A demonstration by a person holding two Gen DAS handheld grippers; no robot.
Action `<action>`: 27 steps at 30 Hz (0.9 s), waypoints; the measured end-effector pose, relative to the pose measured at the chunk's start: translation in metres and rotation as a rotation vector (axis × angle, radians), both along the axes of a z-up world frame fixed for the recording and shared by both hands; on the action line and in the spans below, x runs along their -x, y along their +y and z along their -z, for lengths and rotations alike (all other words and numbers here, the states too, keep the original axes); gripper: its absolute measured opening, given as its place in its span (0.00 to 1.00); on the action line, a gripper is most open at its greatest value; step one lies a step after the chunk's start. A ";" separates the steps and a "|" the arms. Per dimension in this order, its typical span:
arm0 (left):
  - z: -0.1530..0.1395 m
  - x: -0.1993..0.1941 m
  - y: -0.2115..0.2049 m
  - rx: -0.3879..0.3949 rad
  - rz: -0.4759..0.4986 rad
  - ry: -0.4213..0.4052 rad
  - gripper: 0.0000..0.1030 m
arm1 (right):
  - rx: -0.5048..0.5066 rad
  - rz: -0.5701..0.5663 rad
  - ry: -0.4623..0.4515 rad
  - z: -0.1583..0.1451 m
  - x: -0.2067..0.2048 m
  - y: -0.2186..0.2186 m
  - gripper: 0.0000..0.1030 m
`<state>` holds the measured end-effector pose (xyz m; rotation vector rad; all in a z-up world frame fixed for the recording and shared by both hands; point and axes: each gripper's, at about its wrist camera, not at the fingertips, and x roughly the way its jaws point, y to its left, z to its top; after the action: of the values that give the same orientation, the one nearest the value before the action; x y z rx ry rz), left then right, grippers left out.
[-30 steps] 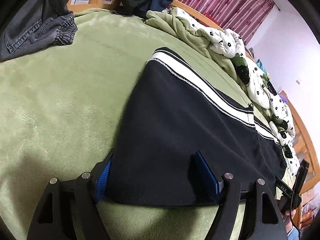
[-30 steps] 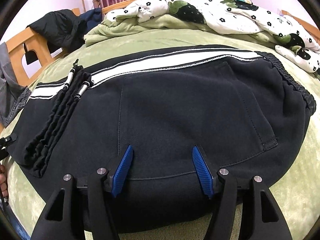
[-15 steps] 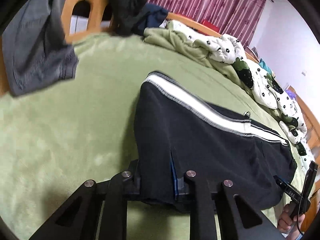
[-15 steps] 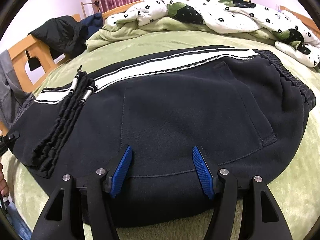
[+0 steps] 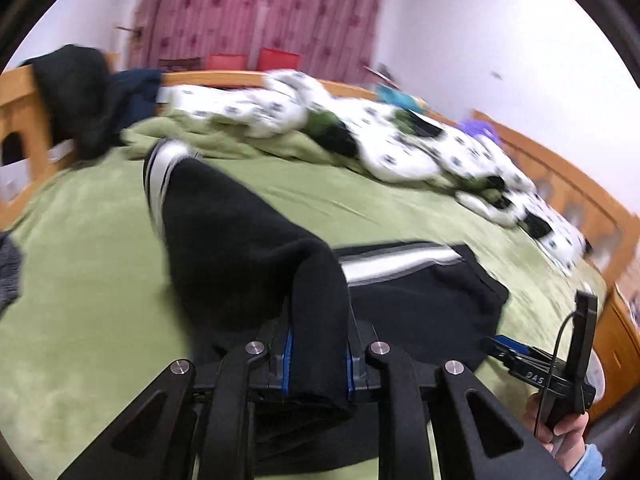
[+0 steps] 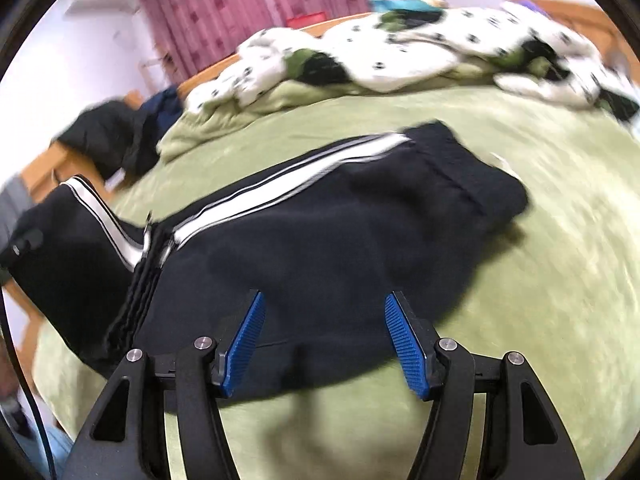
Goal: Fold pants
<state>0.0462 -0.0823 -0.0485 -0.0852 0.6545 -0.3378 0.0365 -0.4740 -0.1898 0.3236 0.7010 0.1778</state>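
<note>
Black pants [image 6: 320,240] with white side stripes lie on the green bed blanket [image 6: 520,320]. My left gripper [image 5: 318,360] is shut on the near edge of the pants [image 5: 240,248] and holds that end lifted off the bed, the cloth hanging over the fingers. My right gripper [image 6: 324,344] is open, its blue pads on either side of the pants' near edge, raised a little above the cloth. The right gripper also shows at the lower right of the left wrist view [image 5: 560,372].
A white flowered quilt [image 5: 400,144] and a green blanket are bunched at the far side. Dark clothes [image 5: 80,96] hang on the wooden bed frame at the left. Grey jeans [image 5: 8,272] lie at the left edge.
My left gripper has closed on the pants' edge and lifted it up and toward the right. My right gripper stayed open and has risen and drawn back a little.
</note>
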 end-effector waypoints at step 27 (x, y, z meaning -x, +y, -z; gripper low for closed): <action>0.085 0.082 0.043 -0.020 0.003 0.132 0.59 | -0.169 -0.175 0.070 0.010 -0.020 0.070 0.61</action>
<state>-0.0356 -0.0396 -0.1332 -0.0883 0.7888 -0.3302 0.0569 -0.4039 -0.1993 0.4314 0.7861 0.3952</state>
